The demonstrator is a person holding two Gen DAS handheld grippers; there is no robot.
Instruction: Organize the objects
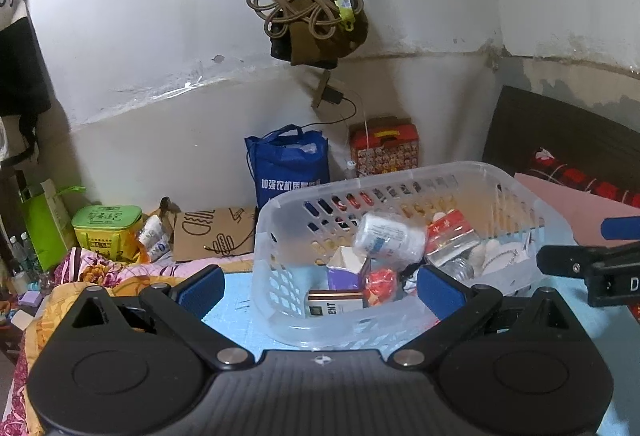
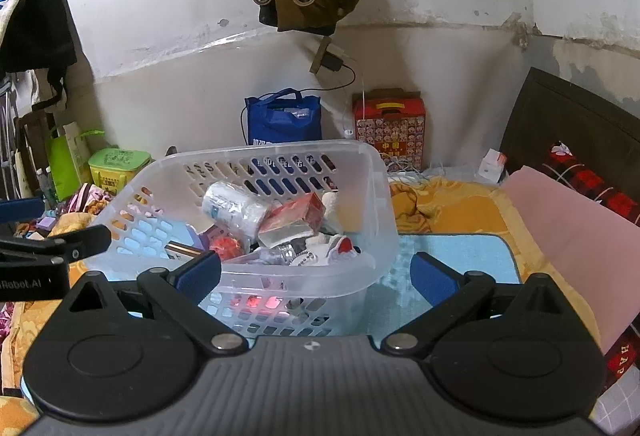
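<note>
Left tongs (image 1: 320, 290): blue pads spread wide apart, nothing between them, hovering just short of the near wall of the basket (image 1: 280, 228). The basket, clear slotted plastic, stands on a light blue mat (image 1: 236, 320) laid over the bed, and carries the task's things heaped together: a white bottle (image 1: 390, 236) lying on its side on top, a red packet (image 1: 450, 232) beside it, a purple carton (image 1: 346, 270) and a boxed pack (image 1: 336, 302) lower down near the front wall, with small items beneath that cannot be identified. Right tongs (image 2: 316, 276): likewise apart and empty, set at the basket's near right corner, with open mat to their right. Judgement: the step in hand appears to be a reach into the basket for one item. The bottle is the sound first choice, being uppermost and unobstructed; it is round and may roll, so the pads should close across its body, not its ends. Enter from above the rim rather than through the wall, and use the free tongs to steady the light basket against tipping.
</note>
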